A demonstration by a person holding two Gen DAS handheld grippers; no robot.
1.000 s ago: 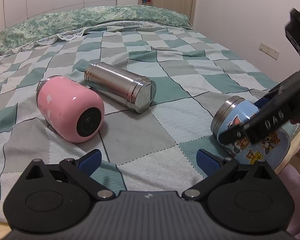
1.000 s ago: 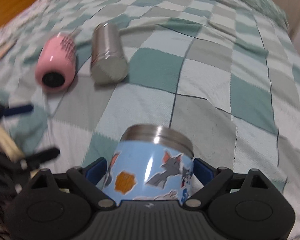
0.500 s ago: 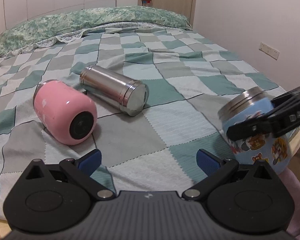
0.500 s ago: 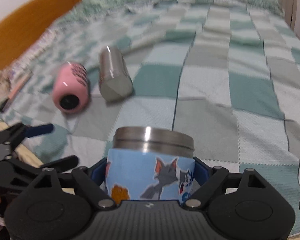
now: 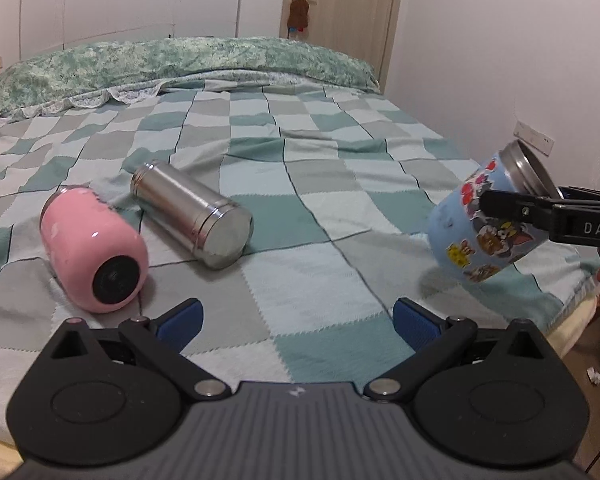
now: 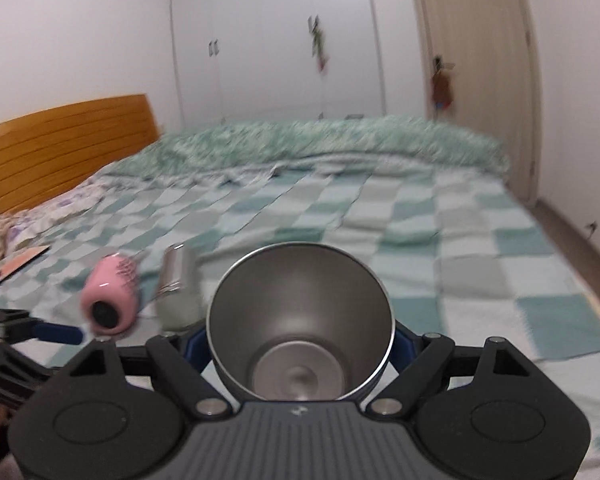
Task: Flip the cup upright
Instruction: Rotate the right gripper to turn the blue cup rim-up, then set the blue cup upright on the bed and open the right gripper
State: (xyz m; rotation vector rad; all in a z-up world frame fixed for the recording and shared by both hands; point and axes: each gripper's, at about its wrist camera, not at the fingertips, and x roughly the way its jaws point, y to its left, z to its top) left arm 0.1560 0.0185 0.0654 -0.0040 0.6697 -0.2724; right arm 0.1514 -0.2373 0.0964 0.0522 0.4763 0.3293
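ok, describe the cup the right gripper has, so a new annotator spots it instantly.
On the checked bed, look near the right edge, away from the pink cup and plain steel cup lying at left. The blue cup is clamped in the right gripper, off the cover, tilted. Only it carries cartoon stickers.

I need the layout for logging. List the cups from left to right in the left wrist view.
pink cup → steel cup → blue cup, clamped by the right gripper
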